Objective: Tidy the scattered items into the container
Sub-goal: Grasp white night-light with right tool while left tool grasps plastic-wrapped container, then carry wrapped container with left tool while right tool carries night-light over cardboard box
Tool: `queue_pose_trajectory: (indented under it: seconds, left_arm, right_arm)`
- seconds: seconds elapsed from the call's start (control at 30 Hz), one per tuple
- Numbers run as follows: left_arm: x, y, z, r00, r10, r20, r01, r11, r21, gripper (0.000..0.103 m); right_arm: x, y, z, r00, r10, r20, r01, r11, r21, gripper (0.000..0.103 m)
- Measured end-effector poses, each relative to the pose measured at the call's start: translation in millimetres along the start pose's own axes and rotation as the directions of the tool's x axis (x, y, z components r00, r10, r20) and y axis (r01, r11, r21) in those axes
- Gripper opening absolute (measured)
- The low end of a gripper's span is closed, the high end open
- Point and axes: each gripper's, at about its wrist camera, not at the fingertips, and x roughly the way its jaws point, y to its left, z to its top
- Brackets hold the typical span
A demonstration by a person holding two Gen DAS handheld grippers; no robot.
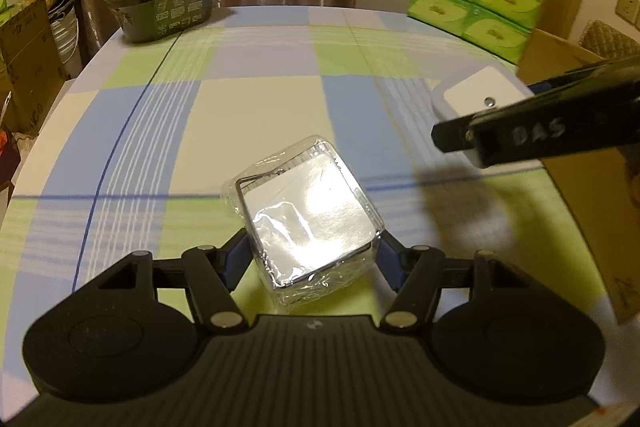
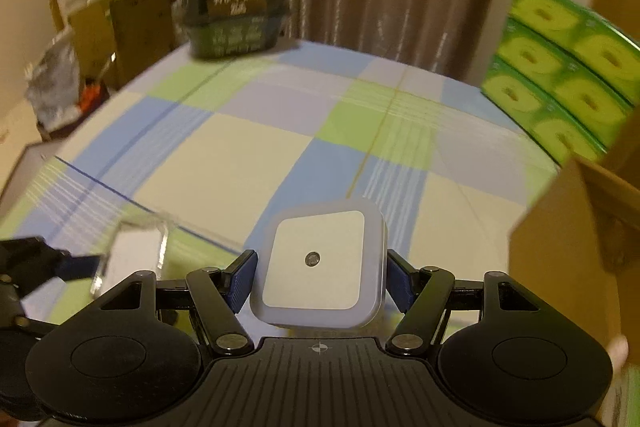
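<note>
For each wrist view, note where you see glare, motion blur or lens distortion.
Left wrist view: strong glare on the plastic-wrapped box in the left claw; the table edge bows, fisheye distortion. Right wrist view: green tissue packs and the dark container are motion-blurred; the white night light stays sharp.

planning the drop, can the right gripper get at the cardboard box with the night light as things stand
Probably yes: the right gripper holds the white night light clear of the table, and the cardboard box sits just beside it with nothing between.
</note>
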Motion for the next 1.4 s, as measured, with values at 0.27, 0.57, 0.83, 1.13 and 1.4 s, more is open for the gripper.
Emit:
queue_pose_trajectory:
  seconds: [0.27,0.57,0.83,1.13,1.4]
  left_arm:
    - [-60.0,-43.0,-15.7,0.999,-0.039,0.016,0.039,0.999,0.025,0.061]
    - [-108.3,-111.2,-9.8,0.992,-0.11,0.066,0.104,0.99,0.093,0.061]
    - [-123.6,-178.3,5.6,0.976,-0.197,0.091,0.18,0.97,0.165,0.061]
    - [-117.6,-244.7,34.7,0.949,-0.305,0.083,0.284,0.938,0.197,0.061]
    - [-87.5,-284.0,46.2,0.947,-0.319,0.038,0.302,0.925,0.229,0.061]
  right_arm:
    - [-102.3,-26.2,-19.0,0.994,-0.033,0.102,0.024,0.996,0.087,0.064]
    - [-187.0,-87.6,-45.3,0.976,-0.135,0.172,0.104,0.978,0.182,0.064]
    - [-222.9,-151.6,-73.3,0.962,-0.217,0.165,0.163,0.943,0.29,0.064]
    - [-229.4,-212.5,-99.1,0.959,-0.25,0.131,0.177,0.896,0.408,0.064]
    - [-214.6,-234.8,-110.7,0.966,-0.231,0.116,0.156,0.878,0.453,0.064]
